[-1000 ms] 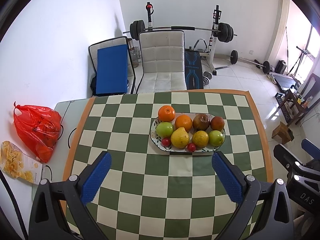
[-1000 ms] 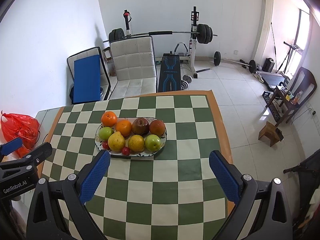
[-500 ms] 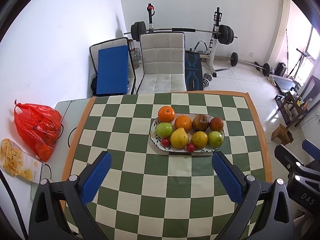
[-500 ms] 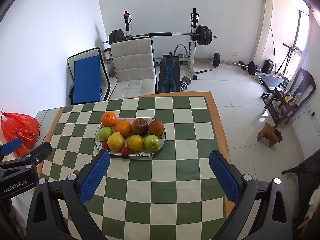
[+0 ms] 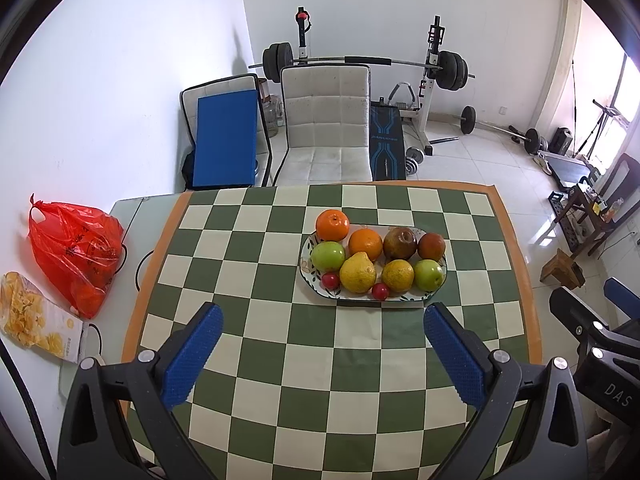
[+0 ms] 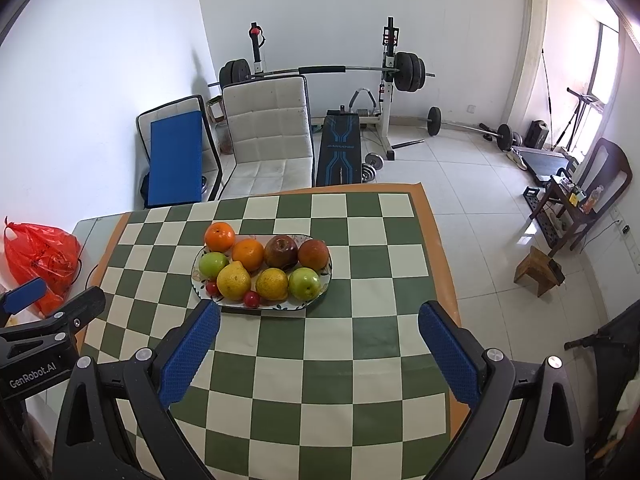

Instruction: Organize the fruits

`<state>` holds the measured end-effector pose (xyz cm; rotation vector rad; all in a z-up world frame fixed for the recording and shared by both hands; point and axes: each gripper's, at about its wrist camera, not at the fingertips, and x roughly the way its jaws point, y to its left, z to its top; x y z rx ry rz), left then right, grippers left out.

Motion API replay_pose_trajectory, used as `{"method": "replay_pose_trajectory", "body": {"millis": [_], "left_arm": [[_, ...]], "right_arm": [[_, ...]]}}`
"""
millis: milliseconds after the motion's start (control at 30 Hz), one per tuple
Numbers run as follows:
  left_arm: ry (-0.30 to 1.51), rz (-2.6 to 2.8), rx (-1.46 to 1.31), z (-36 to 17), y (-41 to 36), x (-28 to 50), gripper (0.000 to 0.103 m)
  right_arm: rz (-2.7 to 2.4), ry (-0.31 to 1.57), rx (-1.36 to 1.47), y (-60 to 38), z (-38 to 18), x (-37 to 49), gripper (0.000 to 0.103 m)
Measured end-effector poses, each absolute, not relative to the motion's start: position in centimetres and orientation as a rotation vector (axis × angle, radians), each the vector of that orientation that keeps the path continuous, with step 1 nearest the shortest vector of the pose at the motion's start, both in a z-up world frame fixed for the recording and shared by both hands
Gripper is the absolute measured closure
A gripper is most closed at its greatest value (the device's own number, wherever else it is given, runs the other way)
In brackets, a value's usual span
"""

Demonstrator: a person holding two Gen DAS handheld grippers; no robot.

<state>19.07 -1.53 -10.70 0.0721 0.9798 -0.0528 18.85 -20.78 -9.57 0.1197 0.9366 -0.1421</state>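
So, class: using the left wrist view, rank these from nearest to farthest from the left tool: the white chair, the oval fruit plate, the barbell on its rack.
1. The fruit plate, on the checked cloth just ahead of the open left tool, slightly right.
2. The white chair, beyond the table's far edge.
3. The barbell, behind the chair at the back wall.

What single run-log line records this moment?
left tool: open, empty | right tool: open, empty | oval patterned plate: holds all fruit | phase: hovering above checked tablecloth
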Motion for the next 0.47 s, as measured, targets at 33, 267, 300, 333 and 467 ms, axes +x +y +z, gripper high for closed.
{"method": "replay_pose_trajectory", "body": {"millis": [33,267,300,333,467], "left_arm": [[0.980,-0.054,0.071,-10.69,-1.51,19.07,0.000],[0.978,-0.055,0.065,-10.60,-1.60,18.61,0.000],[0.977,-0.056,0.065,-10.61,-1.58,18.61,0.000],[0.975,-0.055,0.065,-10.58,-1.57,18.61,0.000],[0.965,-0.054,0.062,-10.05,-1.77,18.19,0.000]], "right_arm": [[-0.142,0.936,0.119,-20.79,-9.50,18.79,0.002],[-0.136,0.935,0.123,-20.81,-9.12,18.49,0.002],[-0.135,0.934,0.119,-20.79,-9.00,18.44,0.002],[-0.133,0.934,0.119,-20.76,-8.90,18.35,0.002],[-0.131,0.932,0.120,-20.81,-8.70,18.20,0.002]]}}
